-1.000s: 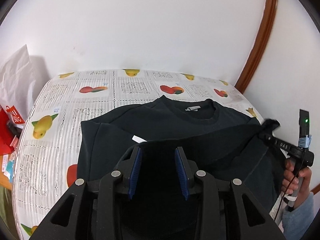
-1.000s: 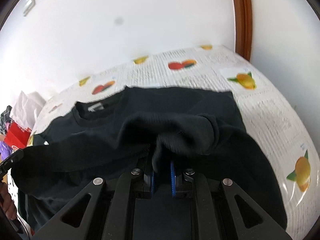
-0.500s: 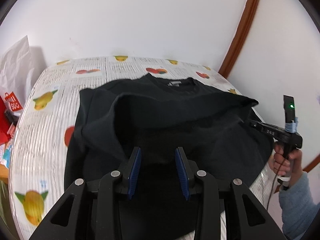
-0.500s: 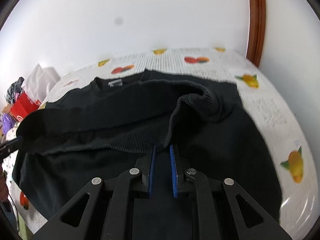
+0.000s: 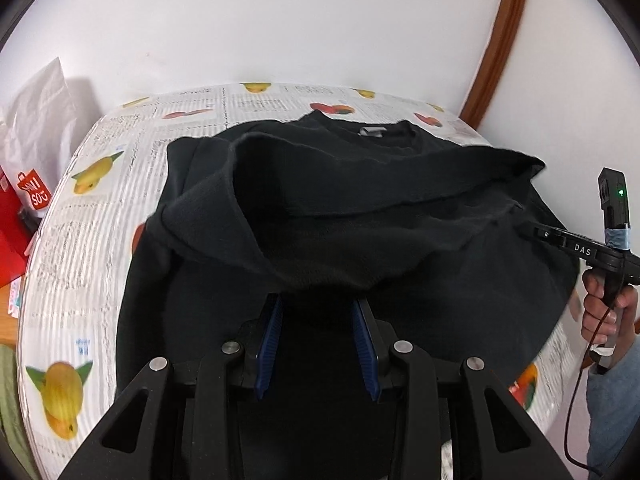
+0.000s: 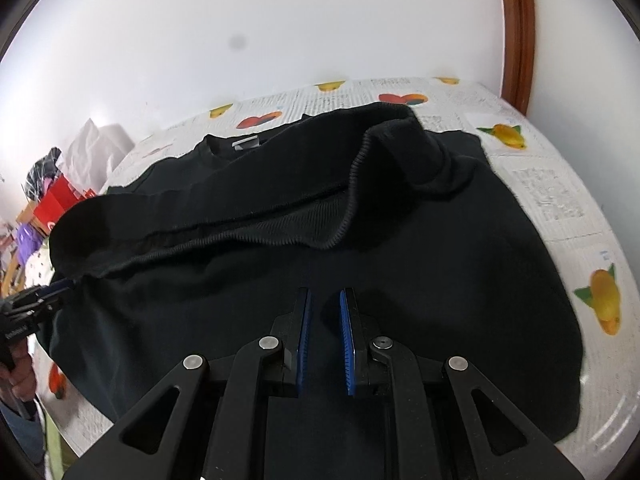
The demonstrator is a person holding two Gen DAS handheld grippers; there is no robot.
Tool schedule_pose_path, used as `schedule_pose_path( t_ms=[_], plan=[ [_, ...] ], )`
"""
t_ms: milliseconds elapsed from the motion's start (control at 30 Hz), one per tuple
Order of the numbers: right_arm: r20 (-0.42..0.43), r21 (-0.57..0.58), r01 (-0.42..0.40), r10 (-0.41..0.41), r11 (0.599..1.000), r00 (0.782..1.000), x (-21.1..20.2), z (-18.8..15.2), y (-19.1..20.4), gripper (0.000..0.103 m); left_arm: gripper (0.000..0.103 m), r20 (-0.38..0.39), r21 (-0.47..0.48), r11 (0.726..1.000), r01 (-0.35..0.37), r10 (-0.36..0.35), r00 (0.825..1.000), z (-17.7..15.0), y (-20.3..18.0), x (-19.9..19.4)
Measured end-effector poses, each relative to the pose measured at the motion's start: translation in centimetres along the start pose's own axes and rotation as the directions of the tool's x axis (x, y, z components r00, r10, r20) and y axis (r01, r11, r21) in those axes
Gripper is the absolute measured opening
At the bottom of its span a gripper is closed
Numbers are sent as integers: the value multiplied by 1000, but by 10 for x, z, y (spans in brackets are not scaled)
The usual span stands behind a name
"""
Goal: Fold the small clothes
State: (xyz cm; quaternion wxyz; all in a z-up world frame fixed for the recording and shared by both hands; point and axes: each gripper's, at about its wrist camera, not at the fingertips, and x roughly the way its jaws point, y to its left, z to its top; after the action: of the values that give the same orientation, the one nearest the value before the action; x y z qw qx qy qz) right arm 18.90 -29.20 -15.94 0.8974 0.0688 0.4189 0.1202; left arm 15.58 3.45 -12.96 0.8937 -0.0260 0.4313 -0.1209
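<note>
A black sweatshirt (image 5: 400, 240) (image 6: 440, 260) lies on a table covered with a fruit-print cloth (image 5: 100, 240) (image 6: 560, 200), its collar and grey label (image 5: 372, 131) (image 6: 246, 143) at the far side. Its ribbed hem (image 6: 280, 236) is lifted and doubled over towards the collar, sagging between the two grippers. My left gripper (image 5: 316, 304) (image 6: 64, 282) is shut on the hem's left end, and cloth drapes over its blue pads. My right gripper (image 6: 324, 294) (image 5: 520, 226) pinches the right end with a narrow gap. The pinch is hard to see against the black.
A white bag and a red shopping bag (image 5: 32, 200) stand off the table's left edge, with more clutter (image 6: 52, 200) there. A white wall rises behind the table. A brown wooden frame (image 5: 500, 40) stands at the far right. A hand (image 5: 600, 304) holds the right gripper.
Both grippers have moved forward and down, carrying the hem towards the collar. The lifted fold now hangs lower over the sweatshirt's body, and more of the ribbed edge shows beyond the right pads.
</note>
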Motion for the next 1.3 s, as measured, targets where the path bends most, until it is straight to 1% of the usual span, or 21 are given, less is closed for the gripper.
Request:
schedule_pose_path(
  t_ms=[100,233,300,400,433,500,533,567,667,733,833,867,900,933,967,1000,1033,1100,1133,1200,1300],
  plan=[
    [-22,20,40,-39,999,999,19,20,2,14,33,11,-20,1000,-20,20,1000,15,6,8],
    [27,26,75,-76,997,997,31,51,4,14,33,53,-65,996,-54,58,997,42,25,11],
    [52,57,131,-134,990,990,34,66,-3,14,33,50,-100,990,-98,104,993,54,40,13],
    [64,35,183,-185,982,981,32,78,-11,14,33,53,-89,989,-115,120,991,63,51,11],
    [73,18,194,-195,981,978,29,80,-14,18,33,56,-74,989,-127,132,990,63,53,11],
    [86,-13,221,-219,975,972,26,82,-19,40,36,55,-54,987,-149,152,987,64,59,13],
    [91,-34,242,-238,970,967,27,84,-23,57,37,50,-56,986,-154,157,986,65,62,15],
    [93,-43,251,-247,967,965,28,85,-26,61,37,41,-66,987,-149,152,988,67,68,19],
    [46,-54,279,-277,959,960,43,90,-40,61,37,15,-107,989,-100,102,995,74,80,33],
    [17,-51,256,-256,965,967,52,92,-45,61,37,-1,-115,991,-67,68,998,74,84,39],
    [-3,-42,220,-221,975,975,65,98,-50,60,36,-17,-131,989,-63,61,998,76,85,49],
    [-8,-42,212,-213,976,977,68,100,-50,55,32,-14,-134,989,-56,55,998,76,85,50],
    [-15,-43,203,-204,978,979,70,101,-50,50,19,-2,-133,989,-65,65,998,77,83,48],
    [-26,-49,185,-186,982,982,74,103,-49,34,12,19,-125,989,-80,83,996,77,80,45],
    [-27,-57,184,-185,981,982,77,105,-47,28,10,39,-112,990,-82,87,995,78,76,41],
    [-8,-80,193,-194,978,981,75,105,-42,26,8,57,-107,991,-85,92,994,79,74,38],
    [21,-112,195,-194,974,981,71,106,-37,19,8,78,-102,991,-92,100,992,80,72,34],
    [115,-149,194,-177,970,977,52,106,-32,17,8,110,-90,991,-101,111,988,82,68,27],
    [170,-138,180,-156,974,973,40,107,-33,16,8,126,-88,991,-98,109,986,82,67,24],
    [293,-62,93,-71,994,953,7,109,-47,16,8,145,-86,992,-87,99,984,85,66,20],
    [327,26,97,-100,995,940,1,112,-66,16,8,132,-90,992,-84,96,987,90,67,27]
  ],
)
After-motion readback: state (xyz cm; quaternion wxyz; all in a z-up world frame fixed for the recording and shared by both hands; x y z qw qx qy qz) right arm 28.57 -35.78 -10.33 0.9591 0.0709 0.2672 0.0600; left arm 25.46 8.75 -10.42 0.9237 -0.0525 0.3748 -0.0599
